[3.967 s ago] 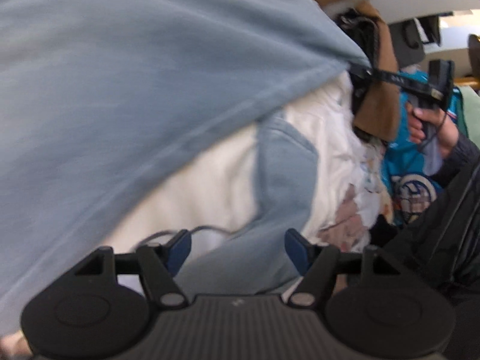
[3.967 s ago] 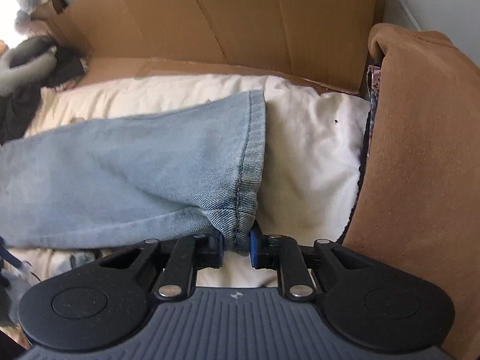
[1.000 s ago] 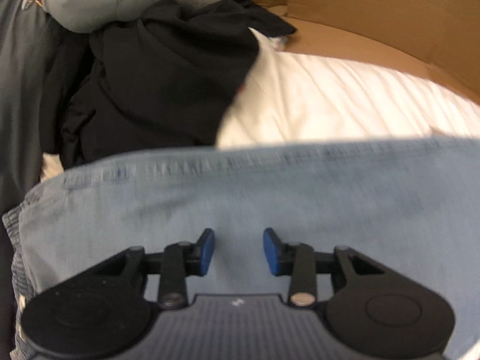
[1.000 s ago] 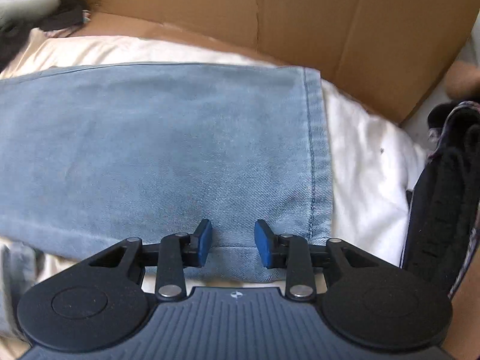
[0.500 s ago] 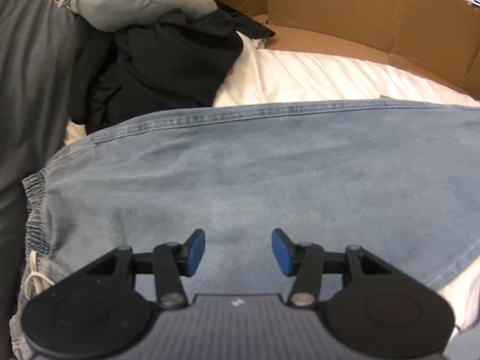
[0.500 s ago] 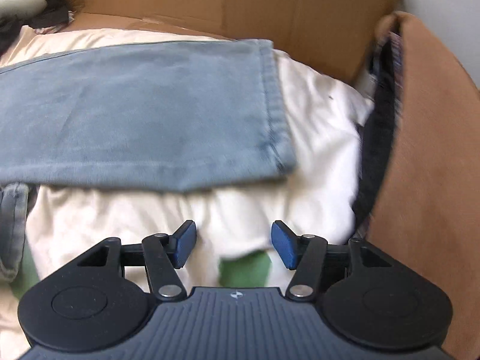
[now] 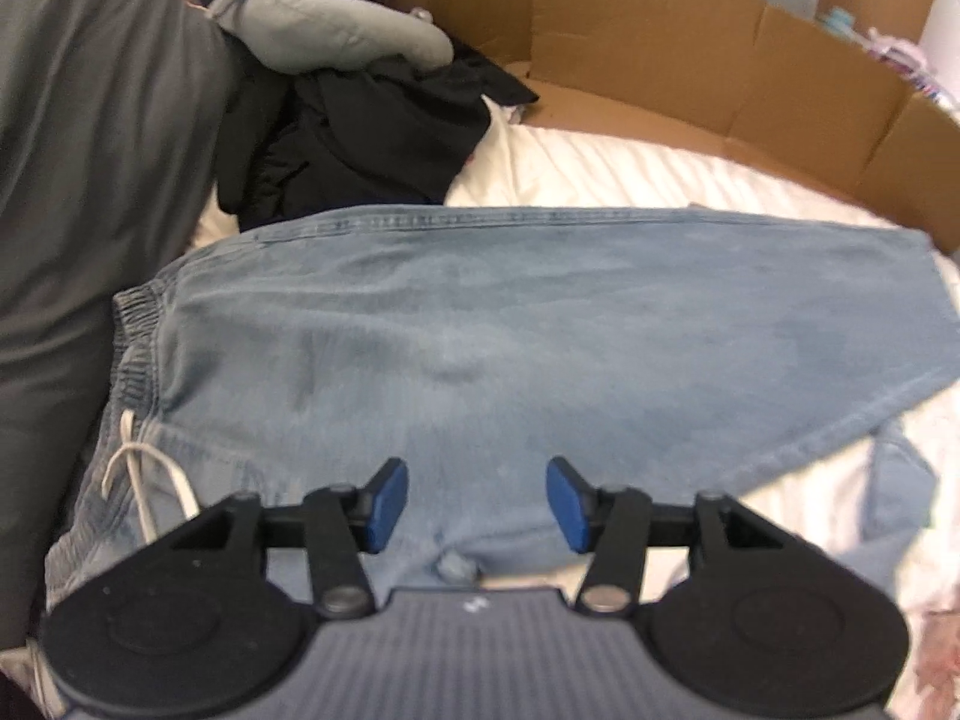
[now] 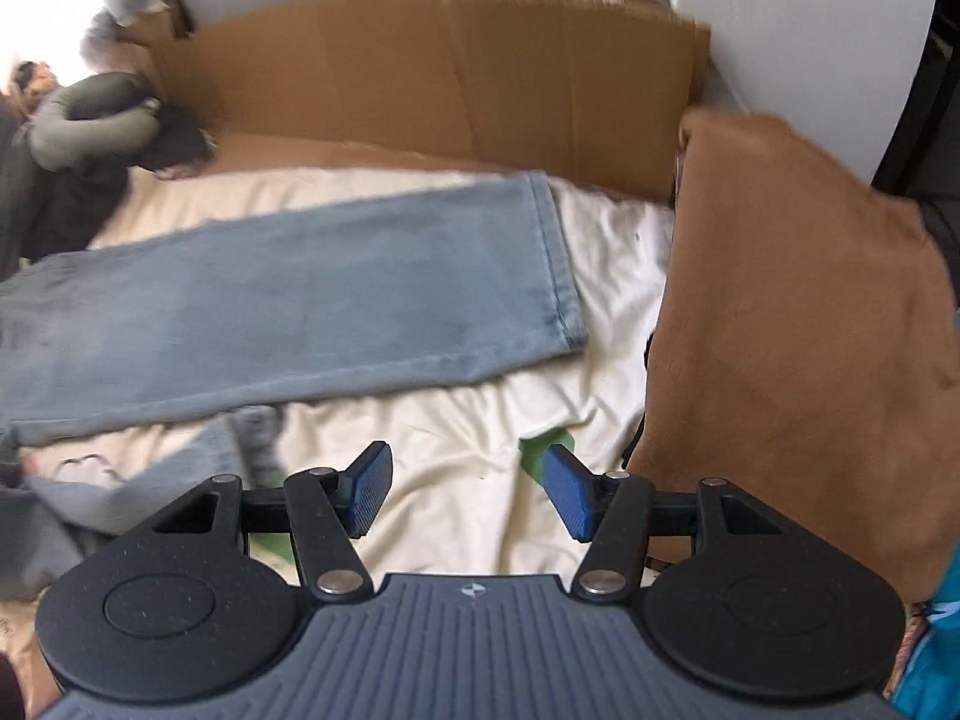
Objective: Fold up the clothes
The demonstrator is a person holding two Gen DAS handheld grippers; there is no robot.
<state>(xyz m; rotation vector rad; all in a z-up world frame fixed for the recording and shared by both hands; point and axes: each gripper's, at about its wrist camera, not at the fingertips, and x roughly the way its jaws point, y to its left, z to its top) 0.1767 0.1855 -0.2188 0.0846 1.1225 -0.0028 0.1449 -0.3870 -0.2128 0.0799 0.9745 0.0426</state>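
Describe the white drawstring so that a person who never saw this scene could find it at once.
Start at the white bedsheet walled by brown cardboard. The light blue denim trousers lie flat across it; follow them to the gathered elastic waistband. There hangs the thin white cord, the only string on the denim.

The light blue jeans (image 7: 510, 336) lie flat on the white sheet, folded in half so one leg sits on top of the other. The stretchy waist with its white string is at one end, the leg hem (image 8: 555, 264) at the other.
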